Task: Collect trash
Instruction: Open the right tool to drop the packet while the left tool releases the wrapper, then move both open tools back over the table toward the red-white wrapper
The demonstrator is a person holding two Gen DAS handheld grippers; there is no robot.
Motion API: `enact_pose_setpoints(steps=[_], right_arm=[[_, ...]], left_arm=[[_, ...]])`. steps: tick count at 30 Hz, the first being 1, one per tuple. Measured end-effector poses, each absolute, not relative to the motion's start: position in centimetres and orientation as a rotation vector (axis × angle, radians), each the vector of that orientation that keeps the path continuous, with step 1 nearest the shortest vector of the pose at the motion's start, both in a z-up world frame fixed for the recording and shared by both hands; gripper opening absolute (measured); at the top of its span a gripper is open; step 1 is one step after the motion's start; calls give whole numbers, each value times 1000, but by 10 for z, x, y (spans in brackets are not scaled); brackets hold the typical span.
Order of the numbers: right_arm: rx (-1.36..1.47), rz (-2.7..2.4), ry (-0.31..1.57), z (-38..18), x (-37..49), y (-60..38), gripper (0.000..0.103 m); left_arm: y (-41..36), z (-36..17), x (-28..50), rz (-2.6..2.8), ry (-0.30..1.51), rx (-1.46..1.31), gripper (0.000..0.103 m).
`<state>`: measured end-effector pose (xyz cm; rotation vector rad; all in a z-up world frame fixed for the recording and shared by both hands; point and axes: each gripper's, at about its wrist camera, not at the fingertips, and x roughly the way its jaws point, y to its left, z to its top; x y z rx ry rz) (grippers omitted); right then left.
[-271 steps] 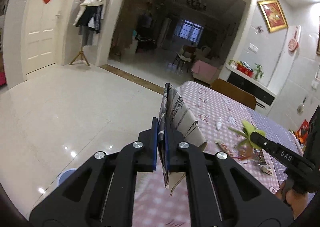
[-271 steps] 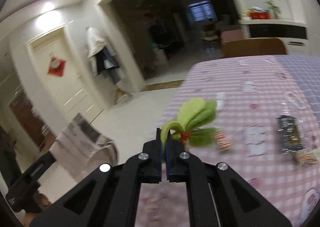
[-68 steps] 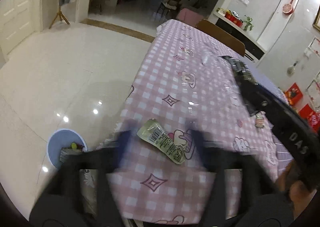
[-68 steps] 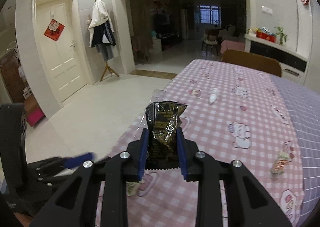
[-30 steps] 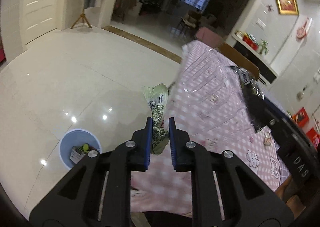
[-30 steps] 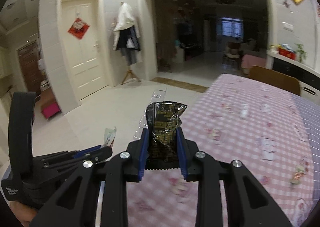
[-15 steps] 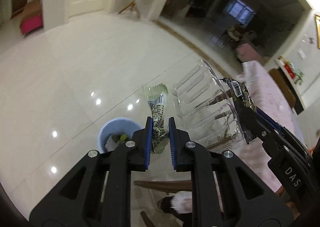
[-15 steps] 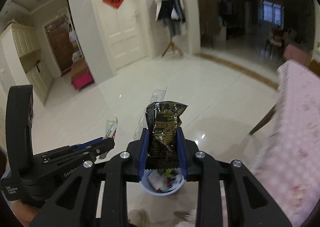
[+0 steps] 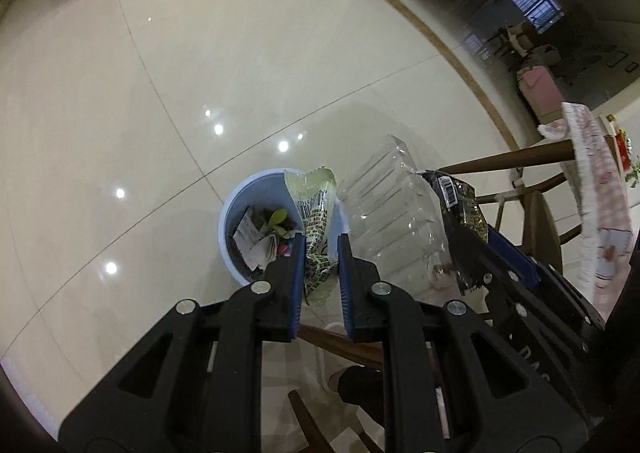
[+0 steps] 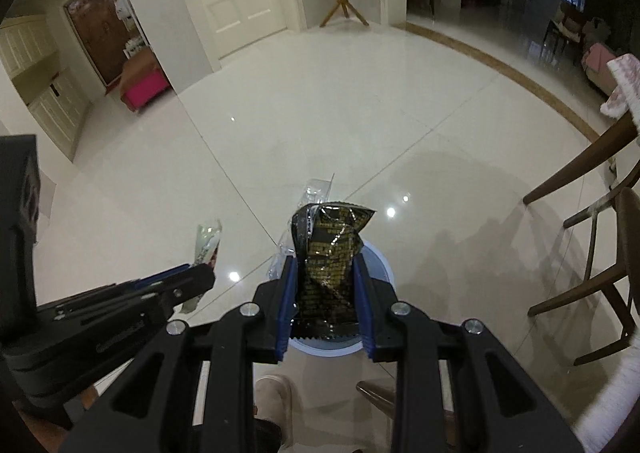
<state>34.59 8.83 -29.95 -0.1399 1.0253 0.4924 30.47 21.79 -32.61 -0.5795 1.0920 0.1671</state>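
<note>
Left gripper (image 9: pixel 320 253) pinches a green-and-white snack wrapper (image 9: pixel 314 209) in nearly closed jaws, above the round blue trash bin (image 9: pixel 240 209) on the tiled floor. Right gripper (image 10: pixel 325 277), just beside the bin's right, clamps a black-and-gold foil packet (image 10: pixel 328 253) together with a clear plastic tray (image 9: pixel 392 221); the bin already holds 1 crumpled paper (image 9: pixel 254 241).

floor (image 9: pixel 200 73): we see glossy pale tile
bin (image 9: pixel 236 205): smooth blue plastic
black wrapper (image 10: pixel 326 249): shiny crinkled foil
tray (image 9: pixel 396 221): clear ribbed plastic
</note>
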Motion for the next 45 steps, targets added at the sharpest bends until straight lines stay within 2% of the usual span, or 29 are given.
enact_pose_setpoints(steps=[3,7,11,22,25,31,38,41,43,44,45], right_arm=[[-126,491,1039,-313,356,95,29],[-119,504,1039,-323,371,105,41],[-102,508,1048,-331,376,107,45],[-49,476,1063,-326,381,89,46],[-67,465,1055,-325,379,85,51],[-110,424,1017,-322,370,77,53],[-135,361,931,-310,366,63,61],[-120,355,906,-304,367,57,61],[-110,353,899,-302,367,52,61],[-105,352,895,-301,367,50,61],[-102,350,892,-299,368,47,61]], left_arm=[[227,-339,308,174,1110,-586,16],[231,-350,310,179,1122,-590,16],[229,-357,314,184,1133,-578,16],[224,-367,314,158,1154,-568,16],[219,-364,314,147,1156,-553,16],[220,-363,318,139,1157,-539,16],[215,-351,326,133,1137,-502,17],[214,-341,330,145,1111,-489,22],[214,-336,331,159,1093,-486,35],[215,-332,330,160,1084,-494,50],[217,-329,328,164,1067,-499,52]])
